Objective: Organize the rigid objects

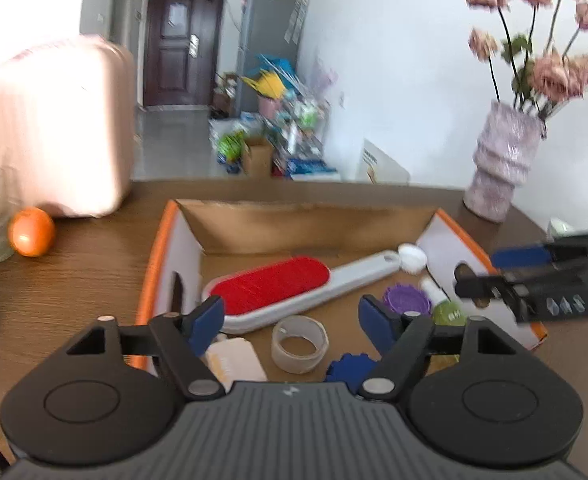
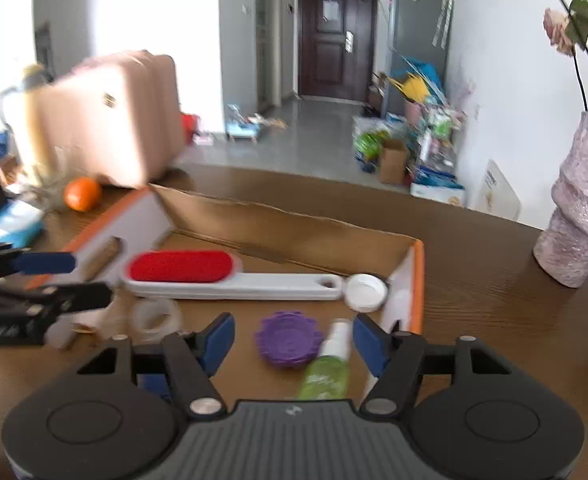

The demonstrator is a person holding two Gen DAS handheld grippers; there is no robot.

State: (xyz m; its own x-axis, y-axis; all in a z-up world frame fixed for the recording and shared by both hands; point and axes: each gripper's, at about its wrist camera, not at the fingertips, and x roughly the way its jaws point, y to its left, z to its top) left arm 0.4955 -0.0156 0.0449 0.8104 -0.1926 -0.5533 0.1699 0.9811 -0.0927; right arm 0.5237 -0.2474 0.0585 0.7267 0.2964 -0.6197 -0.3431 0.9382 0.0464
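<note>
An open cardboard box (image 1: 294, 224) with orange-edged flaps sits on the wooden table. In it lie a red-and-white lint brush (image 1: 277, 290), a clear tape roll (image 1: 300, 344), a purple gear-shaped lid (image 1: 407, 299), a blue gear-shaped lid (image 1: 350, 366), a green spray bottle (image 1: 446, 308), a white cap (image 1: 412, 258) and a cream block (image 1: 235, 360). My left gripper (image 1: 291, 320) is open and empty above the tape roll. My right gripper (image 2: 291, 342) is open and empty above the purple lid (image 2: 287, 338) and spray bottle (image 2: 328, 364); the brush (image 2: 229, 274) lies beyond.
An orange (image 1: 31, 232) and a pink suitcase (image 1: 49, 128) stand at the left, a purple vase (image 1: 502, 164) with flowers at the right. The right gripper shows at the box's right flap (image 1: 534, 280); the left one shows in the right wrist view (image 2: 41, 280).
</note>
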